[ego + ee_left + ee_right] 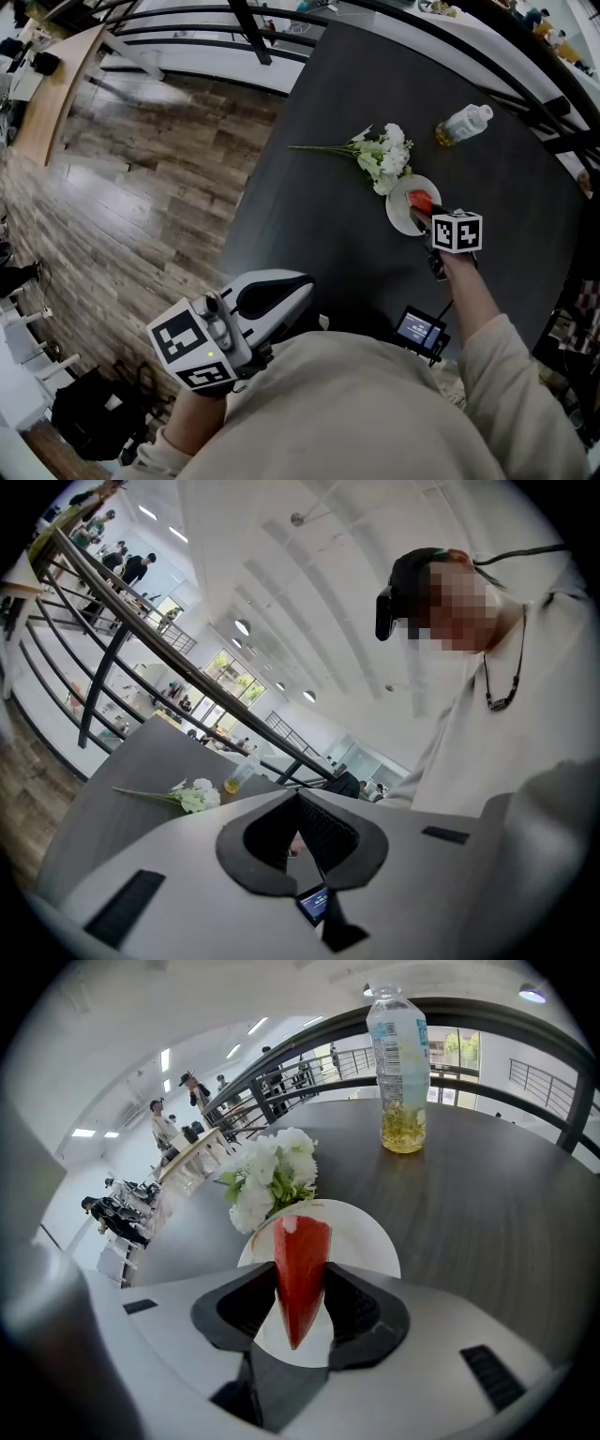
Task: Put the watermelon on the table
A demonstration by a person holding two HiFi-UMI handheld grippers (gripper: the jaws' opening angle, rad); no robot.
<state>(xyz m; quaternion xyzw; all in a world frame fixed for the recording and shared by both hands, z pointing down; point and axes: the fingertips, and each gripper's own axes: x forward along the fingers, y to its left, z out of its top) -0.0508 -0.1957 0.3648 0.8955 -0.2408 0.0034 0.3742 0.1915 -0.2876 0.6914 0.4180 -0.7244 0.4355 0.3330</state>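
Note:
A red wedge of watermelon (302,1274) stands point-down between the pads of my right gripper (302,1299), which is shut on it. The slice hangs just over a white plate (367,1241) on the dark table (469,1213). In the head view the right gripper (424,214) reaches over that plate (397,212), and the watermelon (419,200) shows red at its tips. My left gripper (298,284) is held low at the person's chest, off the table's near edge, with its jaws together and nothing in them. From its own view the left gripper (298,799) points across the table.
White flowers (384,155) lie just beyond the plate, and a plastic bottle (464,124) with yellowish liquid sits further back right. A small lit screen (420,330) is at the table's near edge. A black railing (525,84) curves behind the table, with wooden floor to the left.

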